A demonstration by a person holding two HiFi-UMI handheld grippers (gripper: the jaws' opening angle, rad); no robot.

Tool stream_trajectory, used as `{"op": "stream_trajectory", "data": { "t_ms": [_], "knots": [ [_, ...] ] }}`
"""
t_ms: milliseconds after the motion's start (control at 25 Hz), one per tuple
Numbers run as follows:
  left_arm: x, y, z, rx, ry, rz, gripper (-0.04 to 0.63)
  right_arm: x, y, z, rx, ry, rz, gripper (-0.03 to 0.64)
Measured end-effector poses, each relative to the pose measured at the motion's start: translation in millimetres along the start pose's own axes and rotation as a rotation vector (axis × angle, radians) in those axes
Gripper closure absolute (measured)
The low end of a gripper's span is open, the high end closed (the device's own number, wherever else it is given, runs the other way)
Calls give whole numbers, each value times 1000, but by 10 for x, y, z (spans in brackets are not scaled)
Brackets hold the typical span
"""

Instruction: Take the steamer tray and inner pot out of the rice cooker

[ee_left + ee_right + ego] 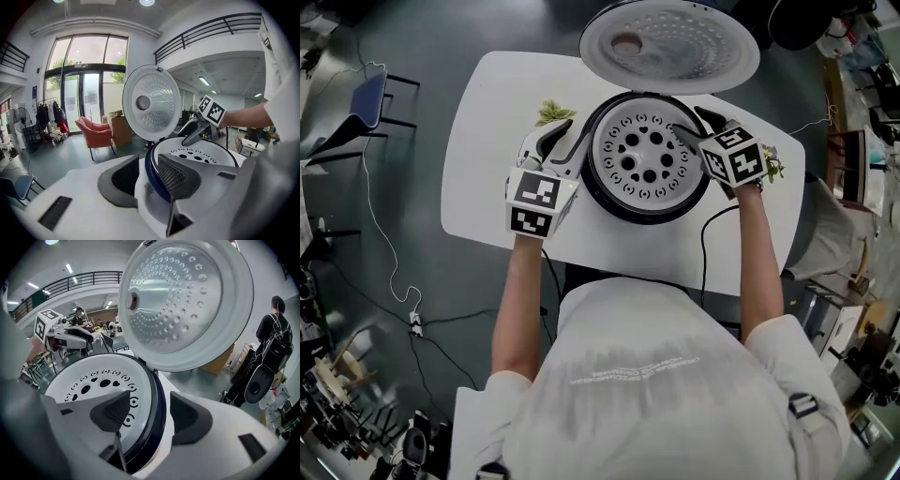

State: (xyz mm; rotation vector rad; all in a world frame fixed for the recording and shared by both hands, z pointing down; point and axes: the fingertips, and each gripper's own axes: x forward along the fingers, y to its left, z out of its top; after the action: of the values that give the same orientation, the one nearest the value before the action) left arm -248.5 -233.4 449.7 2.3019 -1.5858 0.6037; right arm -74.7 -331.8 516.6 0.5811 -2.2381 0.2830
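Note:
The rice cooker stands on the table with its lid raised behind it. The white steamer tray, pierced with round holes, sits in its mouth and hides the inner pot. My left gripper is at the cooker's left rim. It is open: one jaw is outside the wall and the other over the tray's edge. My right gripper is at the right rim, open wide. Its jaws straddle the dark rim, one pad over the tray, with gaps on both sides.
A white table carries the cooker, with green sprigs at the back left and by the right gripper's cube. A black cable runs off the front edge. A blue chair stands left; a person stands beyond the lid.

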Motion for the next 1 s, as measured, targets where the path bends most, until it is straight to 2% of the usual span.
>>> {"op": "stream_trajectory", "data": {
  "t_ms": [200,440,600,800,1000],
  "knots": [
    [88,-14,-28,-9,15,-11,456,98,-23,-134,-8,48,16,324],
    [214,25,-59,-14,30,-31,456,177,-31,-131,44,58,55,318],
    [245,-49,-52,0,35,-46,456,142,-32,-108,-7,57,17,328],
    [232,-29,-46,6,32,-38,456,128,-55,-70,-98,83,-28,376],
    [123,59,-66,0,24,-21,456,116,-16,-16,-92,87,-27,397]
  ]
}}
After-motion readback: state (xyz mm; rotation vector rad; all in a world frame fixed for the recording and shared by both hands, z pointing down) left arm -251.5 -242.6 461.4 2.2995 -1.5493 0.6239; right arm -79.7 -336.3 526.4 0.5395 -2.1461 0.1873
